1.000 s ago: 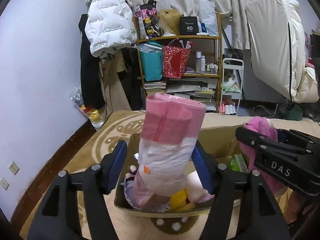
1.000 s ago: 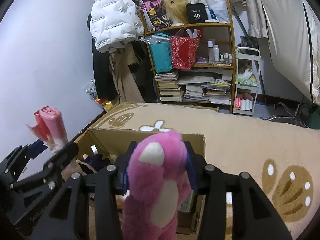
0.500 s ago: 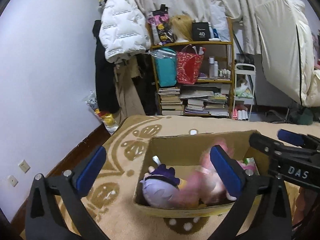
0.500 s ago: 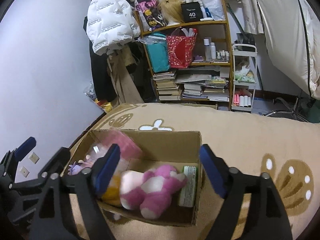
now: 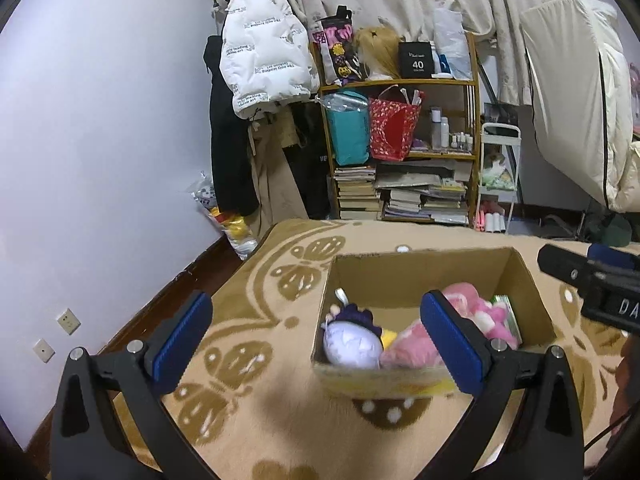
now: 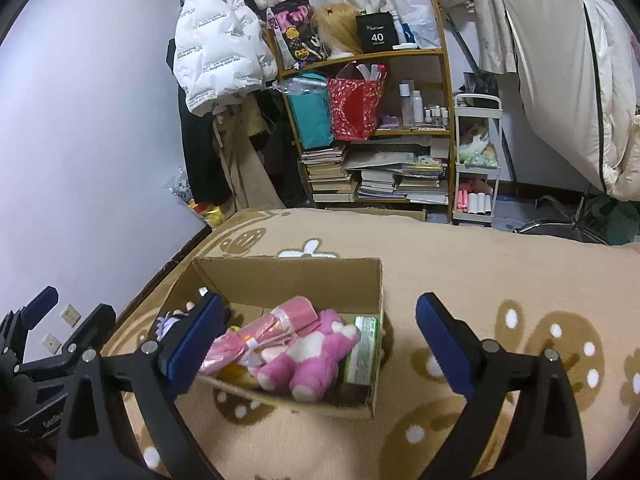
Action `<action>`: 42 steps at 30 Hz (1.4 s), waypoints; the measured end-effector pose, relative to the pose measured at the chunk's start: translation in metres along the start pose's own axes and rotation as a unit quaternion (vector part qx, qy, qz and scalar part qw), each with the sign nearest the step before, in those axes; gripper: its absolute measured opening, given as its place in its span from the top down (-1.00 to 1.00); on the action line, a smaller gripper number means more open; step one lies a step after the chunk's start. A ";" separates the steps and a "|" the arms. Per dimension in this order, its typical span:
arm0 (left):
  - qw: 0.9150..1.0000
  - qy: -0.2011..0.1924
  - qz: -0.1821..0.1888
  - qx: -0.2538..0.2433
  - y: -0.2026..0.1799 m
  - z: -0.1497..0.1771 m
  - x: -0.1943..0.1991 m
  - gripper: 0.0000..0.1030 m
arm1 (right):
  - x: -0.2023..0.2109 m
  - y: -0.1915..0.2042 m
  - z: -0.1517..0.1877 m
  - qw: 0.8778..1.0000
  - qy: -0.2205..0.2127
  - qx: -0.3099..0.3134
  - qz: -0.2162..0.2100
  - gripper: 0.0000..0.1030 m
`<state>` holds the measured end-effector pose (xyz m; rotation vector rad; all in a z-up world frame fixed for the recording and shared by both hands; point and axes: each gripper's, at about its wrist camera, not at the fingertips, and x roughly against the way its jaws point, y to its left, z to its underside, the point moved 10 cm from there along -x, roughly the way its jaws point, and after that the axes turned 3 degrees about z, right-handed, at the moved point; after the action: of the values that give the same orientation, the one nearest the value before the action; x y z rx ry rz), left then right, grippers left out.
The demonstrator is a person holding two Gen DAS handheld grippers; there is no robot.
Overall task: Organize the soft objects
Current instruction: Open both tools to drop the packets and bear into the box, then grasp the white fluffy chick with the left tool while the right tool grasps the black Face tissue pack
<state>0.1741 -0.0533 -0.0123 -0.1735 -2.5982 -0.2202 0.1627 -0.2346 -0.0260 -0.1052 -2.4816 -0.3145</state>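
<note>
An open cardboard box [image 5: 416, 270] [image 6: 288, 276] stands on the beige bed cover. Inside lie a pink plush bear [image 6: 310, 354] [image 5: 476, 304], a pink and white wrapped soft toy [image 6: 264, 330] [image 5: 408, 346], a purple-haired plush doll [image 5: 352, 340] [image 6: 170, 322] and a green packet [image 6: 362, 348]. My left gripper [image 5: 316, 344] is open and empty, above and in front of the box. My right gripper [image 6: 318, 344] is open and empty over the box's near right side.
The beige cover with brown butterfly patterns [image 6: 520, 280] spreads around the box. A cluttered wooden shelf [image 5: 404, 140] with books and bags stands behind the bed. A white puffer jacket [image 5: 264, 40] hangs at the left. The wall [image 5: 100, 140] runs along the left.
Both grippers opened and dropped their toys into the box: the wrapped pink toy from the left, the pink bear from the right. Both grippers then drew back and up.
</note>
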 end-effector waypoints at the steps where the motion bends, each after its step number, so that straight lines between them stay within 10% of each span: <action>1: 1.000 0.004 0.001 0.000 -0.001 0.003 0.003 -0.99 | 0.003 0.000 0.001 1.000 0.001 0.000 0.002 -0.96; 25: 0.988 0.123 0.080 0.046 -0.027 0.099 0.041 -0.99 | 0.049 -0.027 0.100 0.991 0.099 -0.080 0.036 -0.74; 42: 0.973 0.209 0.102 -0.006 -0.075 0.161 0.012 -0.99 | 0.008 -0.050 0.202 0.949 0.270 -0.151 0.068 -0.52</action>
<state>0.0730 -0.0951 -0.1521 -0.3566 -2.1445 -0.1759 0.0318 -0.2328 -0.1880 -0.2767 -1.8612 -0.5771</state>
